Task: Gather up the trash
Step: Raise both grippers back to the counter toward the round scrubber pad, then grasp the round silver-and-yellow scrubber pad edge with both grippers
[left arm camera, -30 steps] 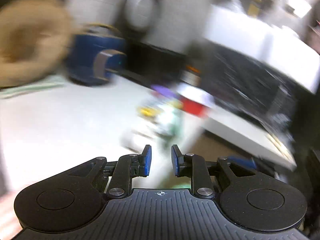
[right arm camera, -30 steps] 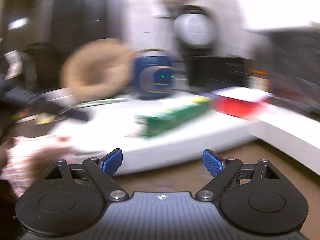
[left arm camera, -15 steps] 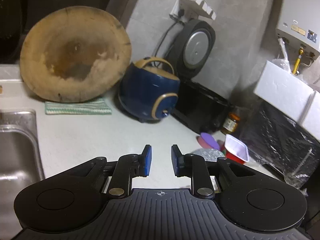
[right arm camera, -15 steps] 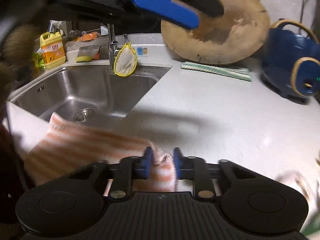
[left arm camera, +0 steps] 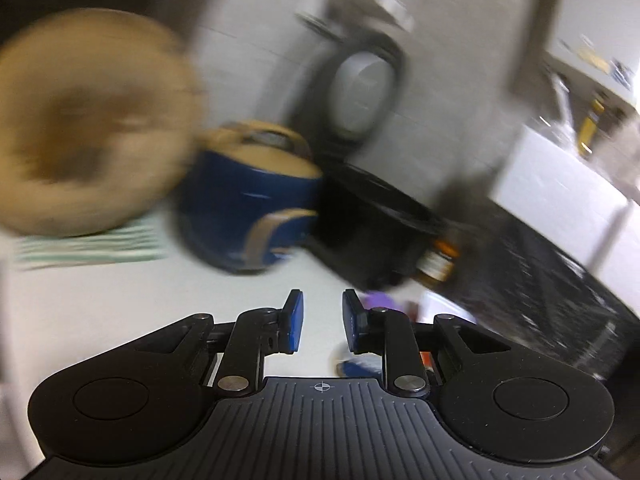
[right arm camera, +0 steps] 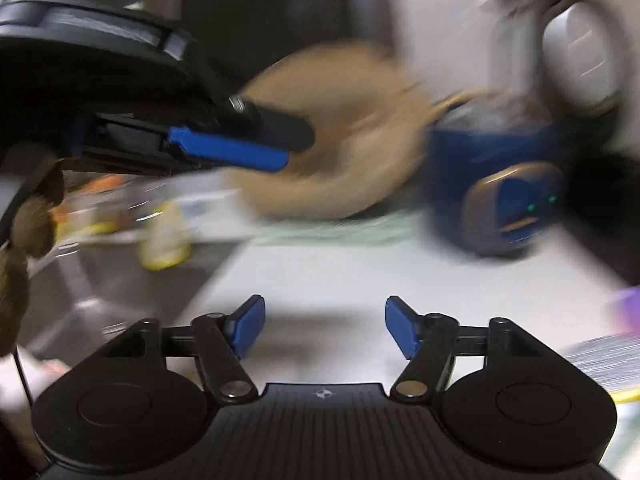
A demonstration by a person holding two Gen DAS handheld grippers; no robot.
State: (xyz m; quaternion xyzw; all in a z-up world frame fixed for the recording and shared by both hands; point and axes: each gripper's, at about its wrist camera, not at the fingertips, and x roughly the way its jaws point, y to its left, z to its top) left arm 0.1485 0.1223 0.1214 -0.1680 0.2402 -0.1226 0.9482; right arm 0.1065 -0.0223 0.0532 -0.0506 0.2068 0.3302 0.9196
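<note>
Both views are motion-blurred. My left gripper [left arm camera: 322, 304] hovers over the white counter [left arm camera: 120, 304], its blue pads a narrow gap apart with nothing between them. Just past its right finger lie blurred bits of trash: a purple piece [left arm camera: 380, 301] and a white tray [left arm camera: 444, 305]. My right gripper [right arm camera: 325, 308] is over the counter [right arm camera: 320, 272], jaws opening wide with nothing between them. In the right wrist view the left gripper's blue pad [right arm camera: 228, 152] crosses the upper left. A purple piece [right arm camera: 628, 304] and a silvery wrapper [right arm camera: 604, 356] show at the right edge.
A round wooden board [left arm camera: 92, 152] leans on the wall above a green striped cloth [left arm camera: 88, 245]. A blue cooker [left arm camera: 252, 208], a black appliance [left arm camera: 372, 220] and a jar [left arm camera: 438, 264] stand behind. A steel sink [right arm camera: 100, 280] with a yellow bottle [right arm camera: 164, 240] lies left.
The right gripper, shut beside an orange striped cloth half a second ago, now stands wide open and the cloth is out of view. Both views have swung and blurred; the left jaws keep their gap.
</note>
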